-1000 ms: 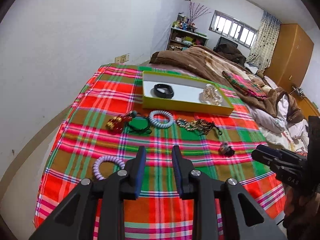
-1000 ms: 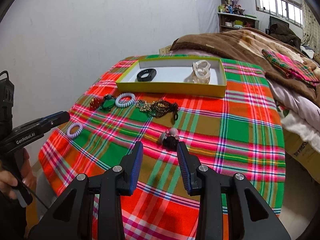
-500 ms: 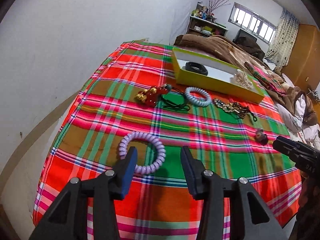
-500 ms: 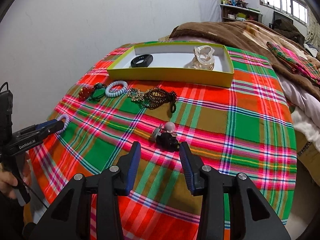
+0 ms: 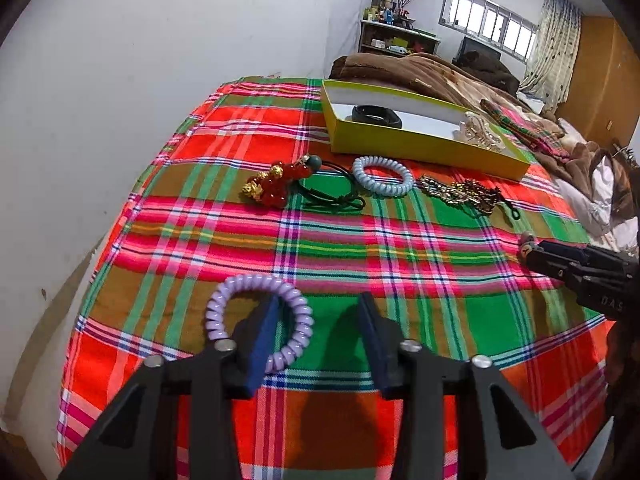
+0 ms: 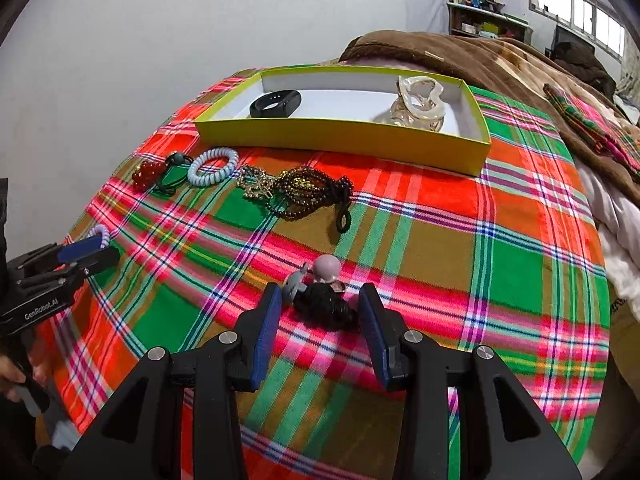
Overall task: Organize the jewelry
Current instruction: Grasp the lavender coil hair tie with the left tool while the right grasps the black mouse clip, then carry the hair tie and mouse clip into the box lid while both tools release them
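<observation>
Jewelry pieces are spread across a plaid cloth (image 5: pixel 400 264) on a bed, with a yellow-green box (image 6: pixel 344 136) placed at the far side near a white wall.

Left gripper (image 5: pixel 318 322): the jaws are closing. The near-right arc of a lilac coiled band (image 5: pixel 296 308) lies between the pads, one finger standing inside the ring; no pad is seen pressing on it. Open cloth extends to the right of the band.

Right gripper (image 6: pixel 320 312): the jaws are spread wide and straddle a black hair tie with a pink ball (image 6: pixel 326 300); small gaps remain on both sides.

Between the grippers and the box, a row is formed by red glossy beads (image 5: pixel 276 186), a pale blue coiled band (image 5: pixel 382 176) and a tangled beaded chain (image 6: pixel 296 192). A black band (image 6: pixel 276 104) and a glossy cream clip (image 6: pixel 420 106) lie inside the box.
</observation>
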Demonstrator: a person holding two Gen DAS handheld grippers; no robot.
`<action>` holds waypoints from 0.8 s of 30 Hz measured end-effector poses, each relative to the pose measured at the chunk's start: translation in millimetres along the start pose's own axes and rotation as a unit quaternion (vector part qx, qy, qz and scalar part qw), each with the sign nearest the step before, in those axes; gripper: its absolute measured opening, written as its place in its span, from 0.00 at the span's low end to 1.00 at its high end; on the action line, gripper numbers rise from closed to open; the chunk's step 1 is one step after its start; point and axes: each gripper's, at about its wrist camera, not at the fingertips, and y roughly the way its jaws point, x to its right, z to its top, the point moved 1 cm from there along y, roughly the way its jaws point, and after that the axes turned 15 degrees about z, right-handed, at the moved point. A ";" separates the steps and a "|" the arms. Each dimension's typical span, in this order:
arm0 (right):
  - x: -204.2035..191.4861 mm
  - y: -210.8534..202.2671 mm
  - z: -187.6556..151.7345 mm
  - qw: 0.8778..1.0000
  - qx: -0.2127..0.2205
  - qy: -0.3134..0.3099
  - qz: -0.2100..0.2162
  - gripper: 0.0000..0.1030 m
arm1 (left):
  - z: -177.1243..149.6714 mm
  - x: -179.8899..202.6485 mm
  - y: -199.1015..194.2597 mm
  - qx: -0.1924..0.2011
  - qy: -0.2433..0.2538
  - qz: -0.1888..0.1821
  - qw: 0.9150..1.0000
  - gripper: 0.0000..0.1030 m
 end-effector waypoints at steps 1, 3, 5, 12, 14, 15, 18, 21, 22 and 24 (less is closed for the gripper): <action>-1.1 0.9 0.4 1.000 -0.003 -0.005 -0.003 0.40 | 0.2 0.0 0.0 0.001 0.001 0.002 1.000 0.28; -3.1 2.8 1.4 1.000 -0.008 -0.013 -0.007 0.40 | 1.1 -2.6 0.5 -0.001 -0.004 -0.003 1.000 0.14; -4.7 3.1 1.1 1.000 -0.011 -0.018 -0.008 0.36 | 1.7 -3.3 1.3 -0.003 -0.008 -0.011 1.000 0.11; -7.4 1.1 -0.9 1.000 -0.011 -0.012 0.003 0.17 | 1.0 -2.1 -0.1 -0.010 -0.015 -0.042 0.999 0.10; -9.6 -0.8 -1.9 1.000 -0.010 -0.014 0.007 0.17 | 1.0 -0.1 -1.3 -0.012 -0.015 -0.049 0.999 0.09; -10.9 -2.2 -2.4 1.000 -0.008 -0.014 0.008 0.17 | 1.1 0.5 -2.4 -0.012 -0.016 -0.053 0.998 0.09; -15.0 -9.8 -2.6 1.000 0.000 -0.016 0.013 0.17 | 2.6 4.3 -7.8 -0.009 -0.015 -0.060 0.998 0.09; -18.7 -21.9 -1.3 1.000 0.015 -0.013 0.022 0.17 | 5.9 5.6 -16.0 -0.001 -0.018 -0.069 0.997 0.09; -19.6 -26.1 -0.6 0.999 0.020 -0.011 0.025 0.17 | 7.4 5.7 -19.2 0.002 -0.020 -0.073 0.997 0.09; -21.2 -33.7 0.5 0.999 0.030 -0.009 0.028 0.17 | 10.9 6.6 -25.4 0.008 -0.022 -0.079 0.997 0.09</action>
